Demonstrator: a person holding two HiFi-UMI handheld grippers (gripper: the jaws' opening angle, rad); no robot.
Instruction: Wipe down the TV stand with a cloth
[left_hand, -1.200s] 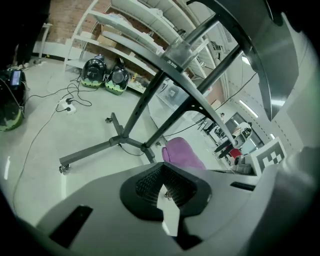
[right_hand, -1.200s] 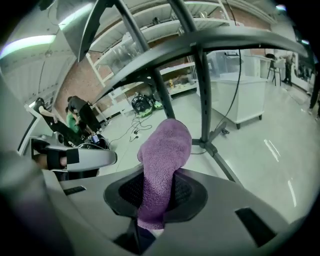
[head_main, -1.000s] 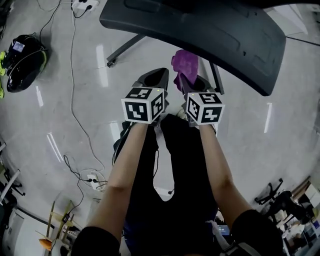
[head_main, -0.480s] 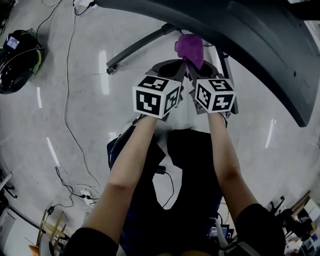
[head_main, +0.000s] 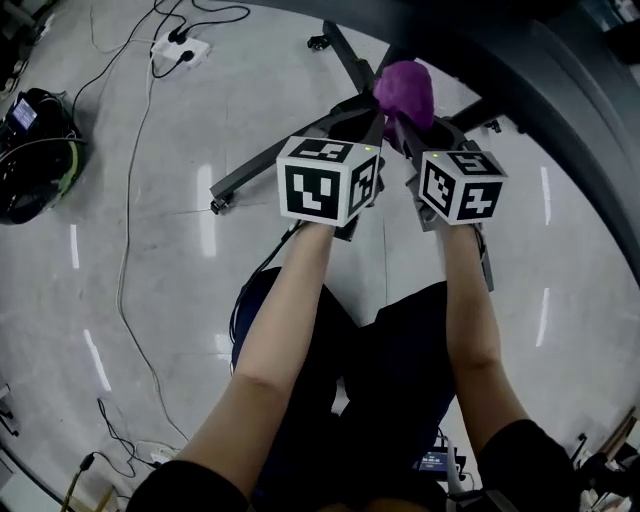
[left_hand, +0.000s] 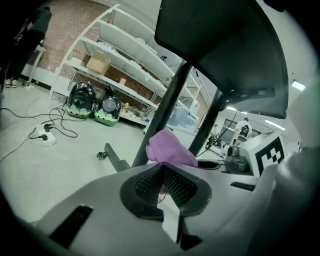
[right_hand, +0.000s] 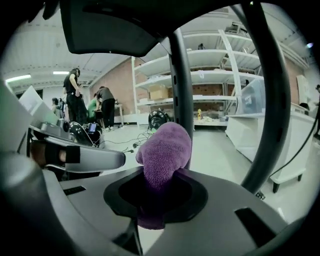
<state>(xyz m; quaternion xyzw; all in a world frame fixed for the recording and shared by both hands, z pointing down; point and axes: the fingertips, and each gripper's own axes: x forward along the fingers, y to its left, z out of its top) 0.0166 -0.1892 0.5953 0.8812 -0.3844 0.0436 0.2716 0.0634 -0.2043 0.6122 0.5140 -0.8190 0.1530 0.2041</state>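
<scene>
Head view: the TV stand (head_main: 262, 168) fills the upper frame, its dark legs splayed on the grey floor (head_main: 130, 260), with a dark panel (head_main: 570, 100) arching across the upper right. Both grippers reach up at centre. My left gripper (left_hand: 161, 166) has its jaws together on nothing, just beside the right one. My right gripper (right_hand: 157, 192) is clamped on the purple cloth (right_hand: 165, 150), which is bunched into a knob near an upright pole (right_hand: 182, 85). I judge that so tight a wad could wipe poorly, snag on the pole or slip free. Grippers this close might also collide.
</scene>
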